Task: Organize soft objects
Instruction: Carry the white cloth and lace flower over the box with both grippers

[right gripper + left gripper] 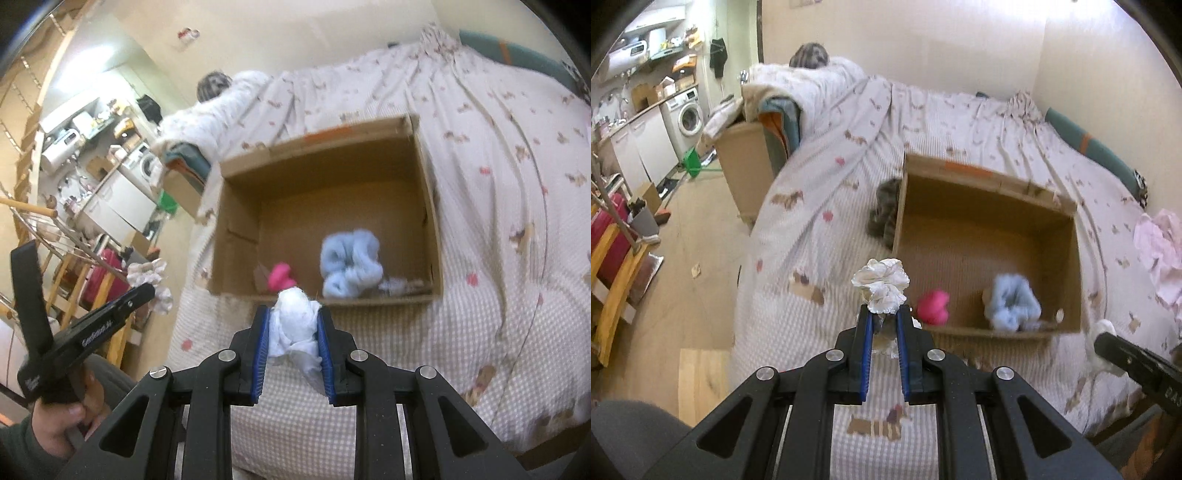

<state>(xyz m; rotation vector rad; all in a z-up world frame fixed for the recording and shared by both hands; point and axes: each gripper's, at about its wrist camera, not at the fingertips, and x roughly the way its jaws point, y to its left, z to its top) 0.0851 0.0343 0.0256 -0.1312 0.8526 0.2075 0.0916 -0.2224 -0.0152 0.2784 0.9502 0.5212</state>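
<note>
While both grippers carry their loads above the bed (498, 184), bring each one over the open cardboard box (424, 177) before releasing, so the item drops inside the walls rather than on the near rim. One box stands on the bed. It contains two items: one pale blue fluffy scrunchie (349, 267) and one pink soft item (280, 278). The right gripper (293, 325) is clamped on one white soft wad (295, 314), just short of the box. The left gripper (884, 325) is pinched narrow on one white frilled scrunchie (882, 286), beside the box's near left corner.
</note>
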